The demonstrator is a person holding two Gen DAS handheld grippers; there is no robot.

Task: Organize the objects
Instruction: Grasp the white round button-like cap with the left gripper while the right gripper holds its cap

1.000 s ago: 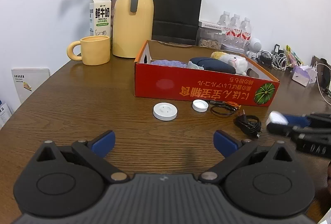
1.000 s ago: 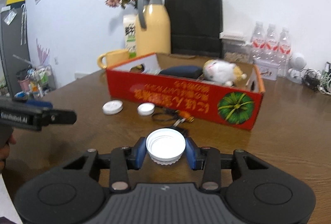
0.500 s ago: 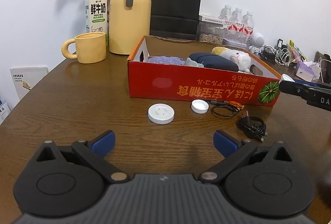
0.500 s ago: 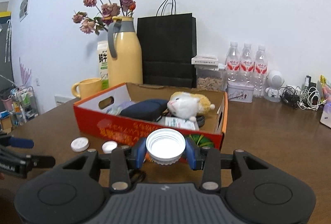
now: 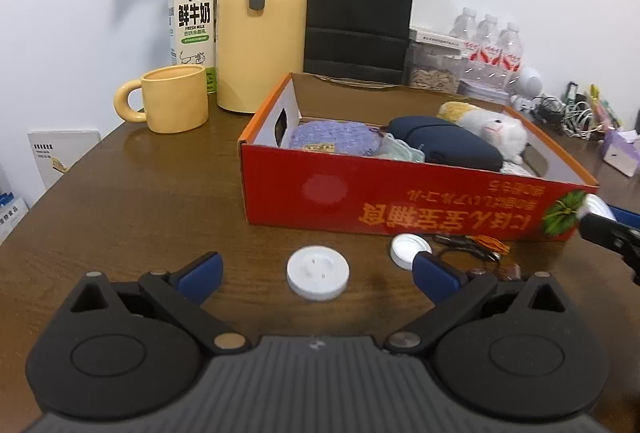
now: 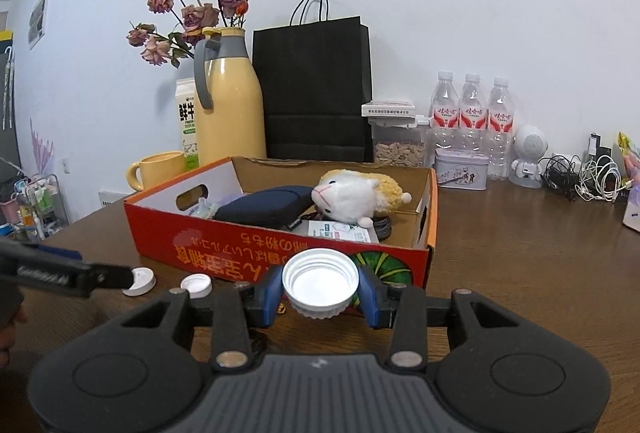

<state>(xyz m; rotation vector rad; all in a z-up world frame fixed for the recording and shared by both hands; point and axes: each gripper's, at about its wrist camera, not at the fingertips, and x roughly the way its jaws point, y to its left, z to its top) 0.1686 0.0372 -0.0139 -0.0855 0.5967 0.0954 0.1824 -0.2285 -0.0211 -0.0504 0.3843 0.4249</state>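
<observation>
My right gripper [image 6: 320, 291] is shut on a white bottle cap [image 6: 320, 281], held open side up just in front of the red cardboard box [image 6: 224, 253]. It also shows at the right edge of the left wrist view [image 5: 596, 213]. The box [image 5: 360, 201] holds a plush toy [image 6: 356, 199], a dark blue pouch [image 6: 264, 209] and a purple cloth [image 5: 336, 137]. My left gripper [image 5: 316, 273] is open, low over the table, with a white round disc [image 5: 318, 273] between its fingers. A smaller white cap [image 5: 408, 247] lies by its right finger.
A black cable and an orange-tagged item [image 5: 480, 245] lie before the box. A yellow mug [image 5: 176, 103], yellow jug [image 5: 260, 21], milk carton [image 5: 192, 21] and black bag [image 5: 356, 9] stand behind it. Water bottles [image 6: 472, 113], a tin [image 6: 460, 169] and chargers [image 6: 580, 177] are back right.
My right gripper has lifted the white cap and carried it up to the box's front right corner. My left gripper has moved forward, so the white disc now lies between its fingers.
</observation>
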